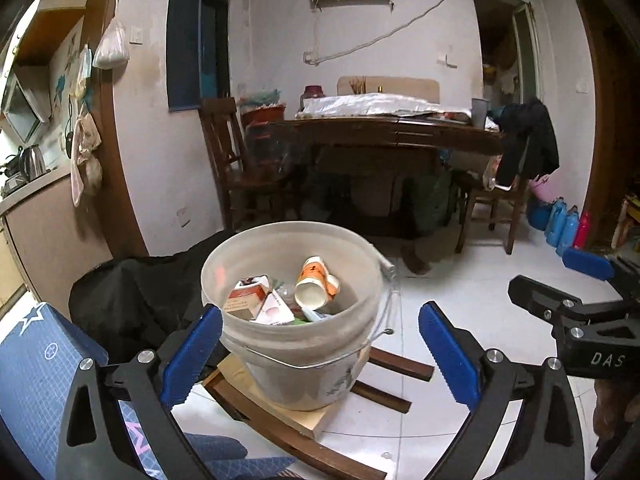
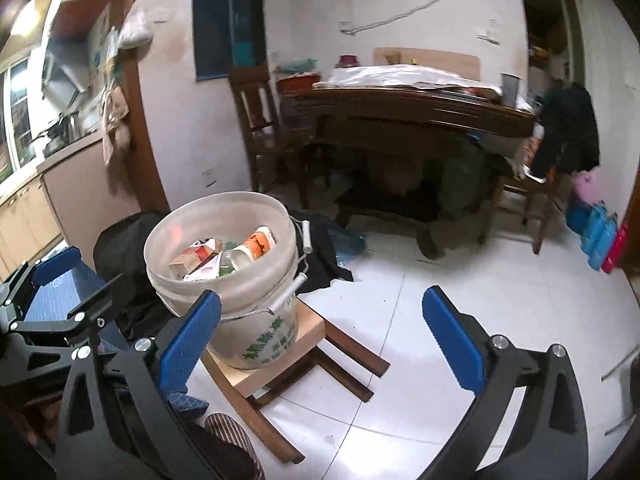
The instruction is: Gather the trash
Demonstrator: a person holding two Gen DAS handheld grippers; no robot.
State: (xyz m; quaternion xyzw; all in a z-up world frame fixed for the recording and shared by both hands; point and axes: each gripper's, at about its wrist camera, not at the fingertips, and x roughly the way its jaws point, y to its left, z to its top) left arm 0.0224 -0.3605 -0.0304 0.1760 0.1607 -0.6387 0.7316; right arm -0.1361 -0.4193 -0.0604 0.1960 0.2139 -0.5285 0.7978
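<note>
A translucent white bucket [image 1: 256,248] with a wire handle stands on a small wooden stool [image 1: 316,420]; it also shows in the right wrist view [image 2: 192,216]. Inside lie an orange-and-white paper cup [image 1: 316,284], a brown carton [image 1: 246,296] and other packaging. My left gripper [image 1: 320,356] is open and empty, its fingers on either side of the bucket's near wall. My right gripper [image 2: 322,340] is open and empty, to the right of the bucket, above the stool [image 2: 280,356] and floor. Each gripper shows in the other's view, the right one [image 1: 568,292] and the left one [image 2: 76,288].
A black garment [image 1: 136,292] lies left of the bucket beside a blue patterned mat [image 1: 36,360]. A dark wooden table [image 1: 384,132] with chairs stands at the back. Blue and red bottles [image 1: 566,224] stand at the right wall. White tiled floor [image 2: 480,280] lies to the right.
</note>
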